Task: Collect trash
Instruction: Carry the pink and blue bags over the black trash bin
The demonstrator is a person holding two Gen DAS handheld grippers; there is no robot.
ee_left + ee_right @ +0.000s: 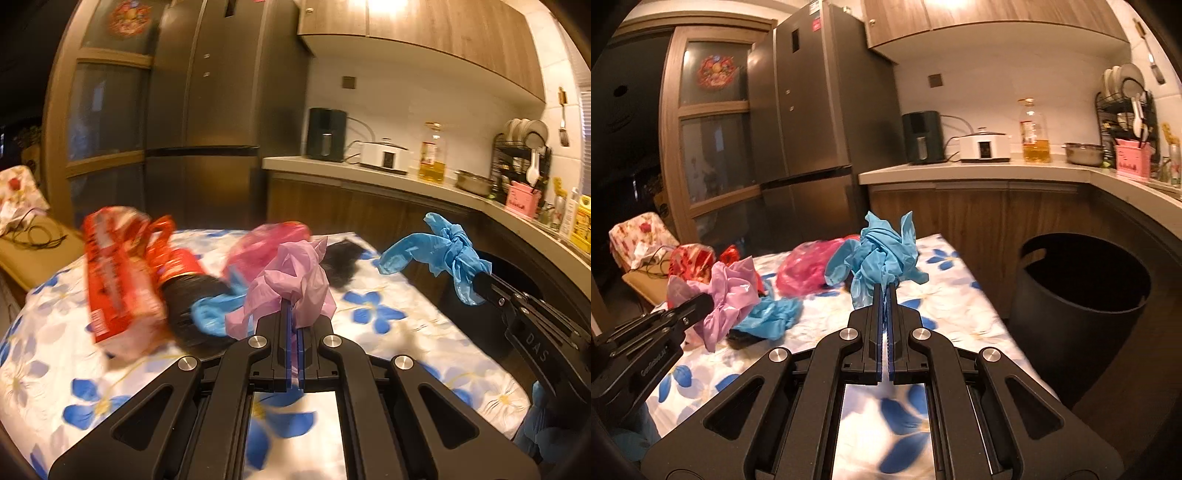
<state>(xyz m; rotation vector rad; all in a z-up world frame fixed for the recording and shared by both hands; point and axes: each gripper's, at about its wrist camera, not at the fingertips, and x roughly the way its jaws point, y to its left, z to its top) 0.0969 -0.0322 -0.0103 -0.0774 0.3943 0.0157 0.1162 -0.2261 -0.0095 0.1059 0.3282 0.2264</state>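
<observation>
My left gripper point(294, 308) is shut on a crumpled lilac plastic bag point(291, 280) and holds it above the flowered table point(388, 332). It also shows in the right wrist view point(731, 295). My right gripper point(885, 291) is shut on a knotted blue glove point(882, 251), held over the table's right part; it shows in the left wrist view point(443, 251). A dark round bin point(1082, 295) stands on the floor right of the table. On the table lie a red snack wrapper point(118, 280), a pink bag point(809, 269), a blue glove point(772, 317) and dark scraps.
A kitchen counter point(979, 168) with an air fryer, cooker, oil bottle and dish rack runs behind and to the right. A steel fridge point(812, 122) stands behind the table. A chair point(639, 273) with cables sits at far left.
</observation>
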